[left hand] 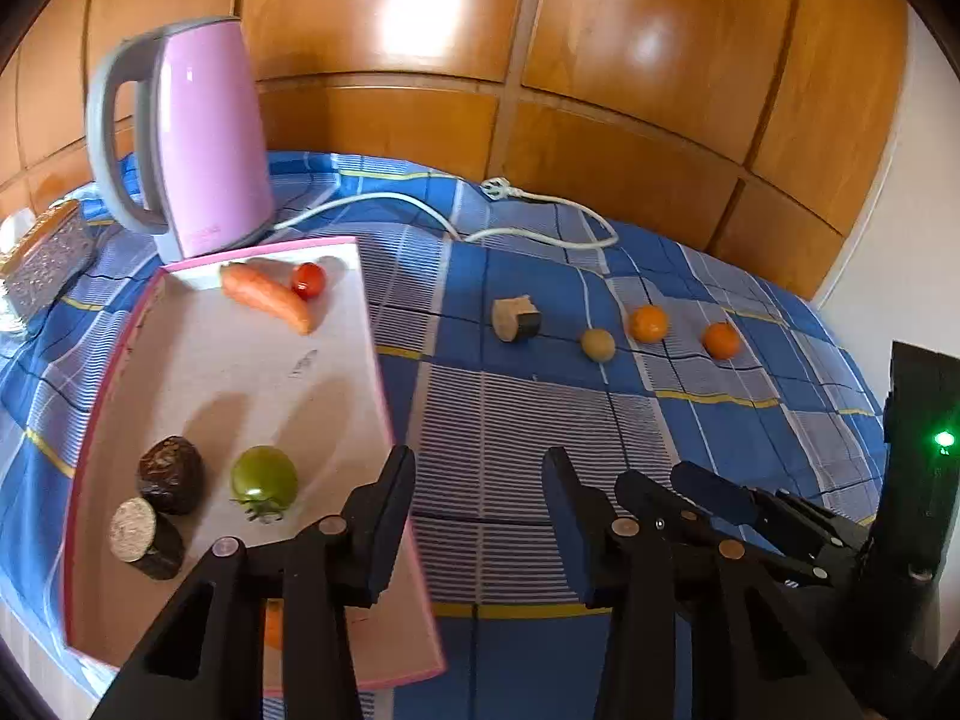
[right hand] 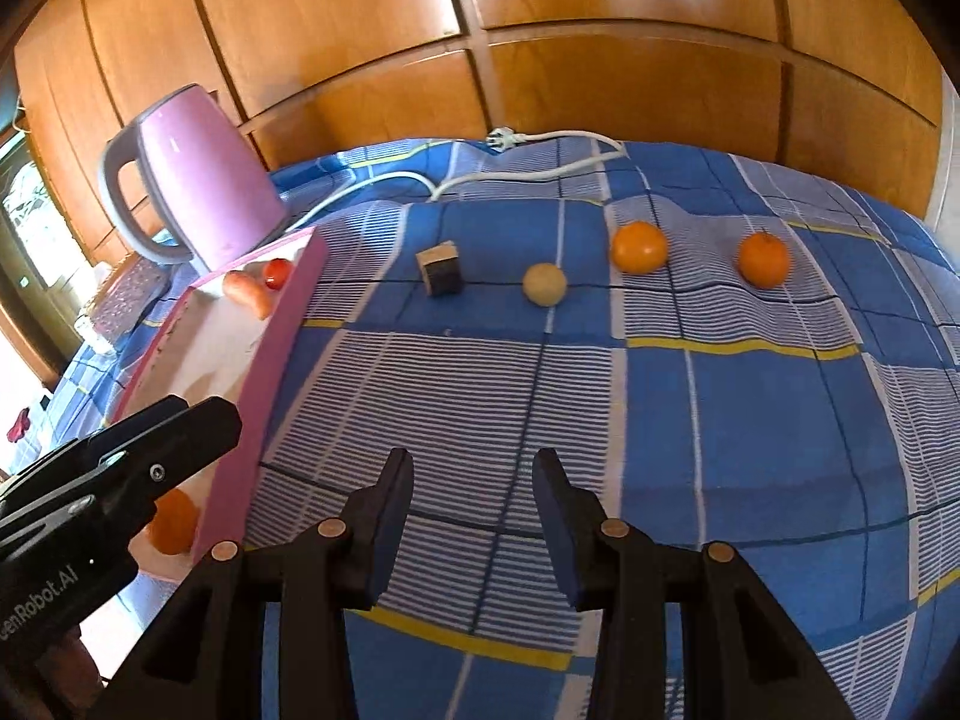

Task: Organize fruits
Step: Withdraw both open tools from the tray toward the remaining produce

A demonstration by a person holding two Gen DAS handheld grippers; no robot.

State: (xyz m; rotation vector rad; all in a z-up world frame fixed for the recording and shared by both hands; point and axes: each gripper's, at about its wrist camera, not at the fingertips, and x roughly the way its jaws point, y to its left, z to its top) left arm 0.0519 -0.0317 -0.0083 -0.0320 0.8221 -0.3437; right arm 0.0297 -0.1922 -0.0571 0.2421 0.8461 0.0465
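A pink-rimmed white tray (left hand: 336,396) holds a carrot (left hand: 264,297), a red tomato (left hand: 308,280), a green tomato (left hand: 264,479), a dark wrinkled fruit (left hand: 170,473), a dark cut cylinder (left hand: 146,537) and an orange (left hand: 273,624) half hidden behind my left finger. On the blue checked cloth lie a cut brown chunk (right hand: 441,267), a pale yellow fruit (right hand: 544,284) and two oranges (right hand: 639,247) (right hand: 763,260). My left gripper (left hand: 480,480) hovers open and empty over the tray's right edge. My right gripper (right hand: 474,480) stands open and empty above bare cloth, well short of the fruits.
A pink kettle (left hand: 198,138) stands behind the tray, its white cord and plug (left hand: 498,189) trailing across the cloth's back. A metal grater (left hand: 48,264) lies at far left. Wooden panels (left hand: 540,60) back the table. The right gripper (left hand: 660,480) shows close beside the left.
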